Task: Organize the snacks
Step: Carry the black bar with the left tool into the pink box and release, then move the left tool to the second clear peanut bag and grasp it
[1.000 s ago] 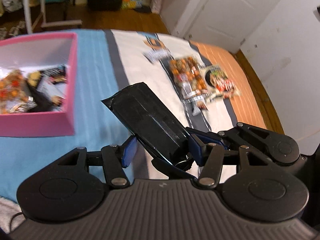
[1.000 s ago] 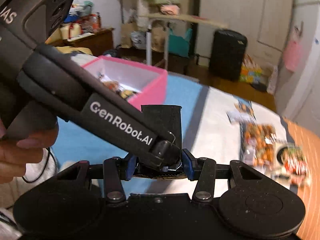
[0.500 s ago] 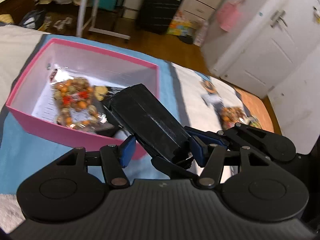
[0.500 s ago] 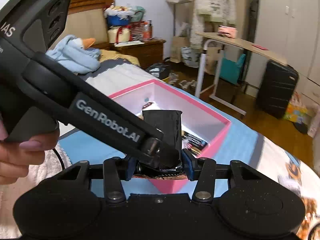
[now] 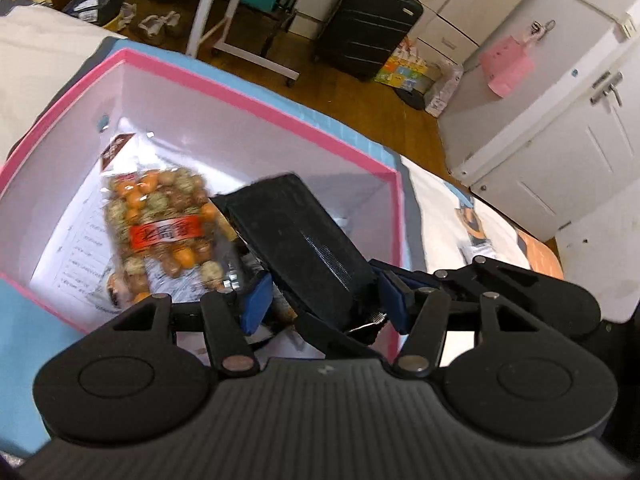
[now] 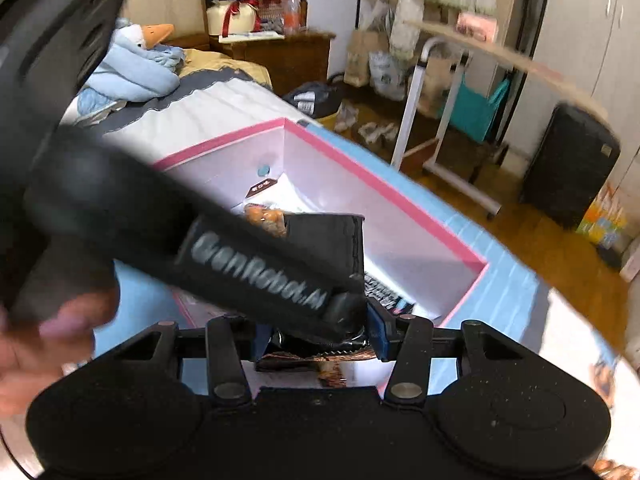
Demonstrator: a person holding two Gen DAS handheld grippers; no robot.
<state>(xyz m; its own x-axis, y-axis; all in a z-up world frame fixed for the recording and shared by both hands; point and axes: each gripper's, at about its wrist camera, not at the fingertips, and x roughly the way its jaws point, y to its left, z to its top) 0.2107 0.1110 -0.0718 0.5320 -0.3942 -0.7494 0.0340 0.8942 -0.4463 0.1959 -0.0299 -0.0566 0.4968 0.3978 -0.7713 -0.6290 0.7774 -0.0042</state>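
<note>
A black snack packet [image 5: 298,244] is pinched at its lower end by both grippers and stands tilted over the pink box [image 5: 256,92]. My left gripper [image 5: 320,304] has its blue pads [image 5: 256,300] apart around the packet's base. My right gripper [image 6: 316,338] is shut on the packet [image 6: 324,240], and the left gripper's body [image 6: 248,268] crosses in front of it. Inside the box lies a clear bag of orange and brown snacks [image 5: 164,224] on printed paper, with darker packets beside it.
The pink box [image 6: 400,200] sits on a blue, white and orange bedspread [image 5: 440,216]. Beyond the bed are a black suitcase [image 5: 360,20], a white rolling table frame [image 6: 436,128], white doors [image 5: 560,128] and a wooden nightstand [image 6: 288,56].
Both grippers carried the black packet from over the bedspread to above the pink box's interior. The loose snacks on the bedspread have left the view. The left jaws look wider than before.
</note>
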